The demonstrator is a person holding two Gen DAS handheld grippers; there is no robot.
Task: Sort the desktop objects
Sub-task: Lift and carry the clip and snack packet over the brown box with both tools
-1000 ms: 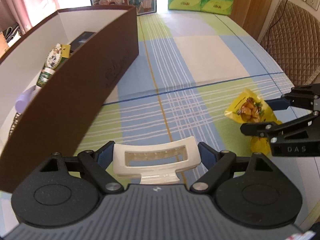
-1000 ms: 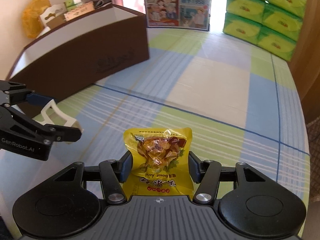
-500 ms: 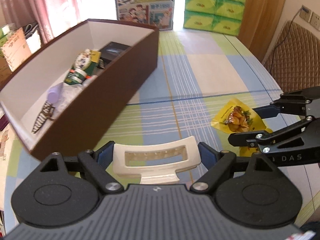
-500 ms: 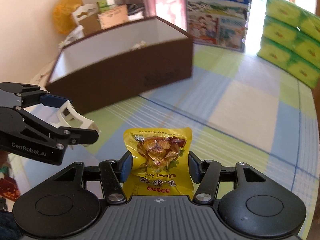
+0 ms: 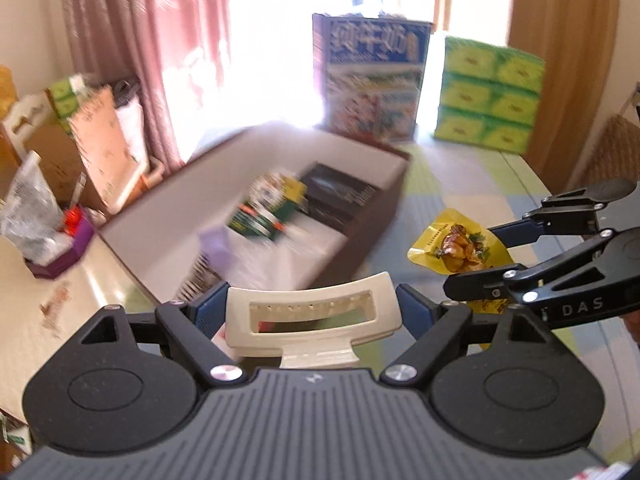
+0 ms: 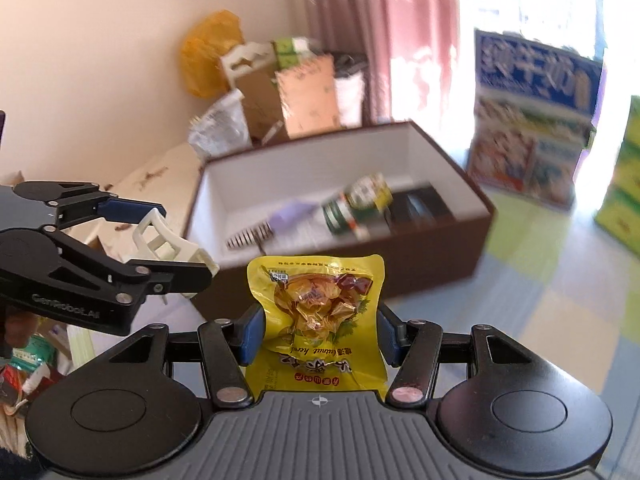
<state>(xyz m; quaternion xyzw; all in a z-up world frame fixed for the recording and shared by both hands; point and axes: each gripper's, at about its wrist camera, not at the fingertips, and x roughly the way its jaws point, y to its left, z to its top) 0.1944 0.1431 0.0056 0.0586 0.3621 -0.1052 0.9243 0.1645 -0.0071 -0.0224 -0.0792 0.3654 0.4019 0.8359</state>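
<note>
We note both fingers pairs closed, left gripper [image 5: 314,312] on the cream clip [image 5: 312,316], right gripper [image 6: 320,332] on the yellow snack pouch [image 6: 318,312]; released together over the brown box [image 6: 440,256], they risk colliding.

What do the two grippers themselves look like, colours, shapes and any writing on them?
Both are matte black linkage frames with silver rivets, blue pads inside the jaws, round discs either side of a ribbed grey base. The left gripper reads "GenRobot.AI" on its side in the right wrist view; the right gripper shows "DAS" in the left wrist view. No cables or sleeves visible.
</note>
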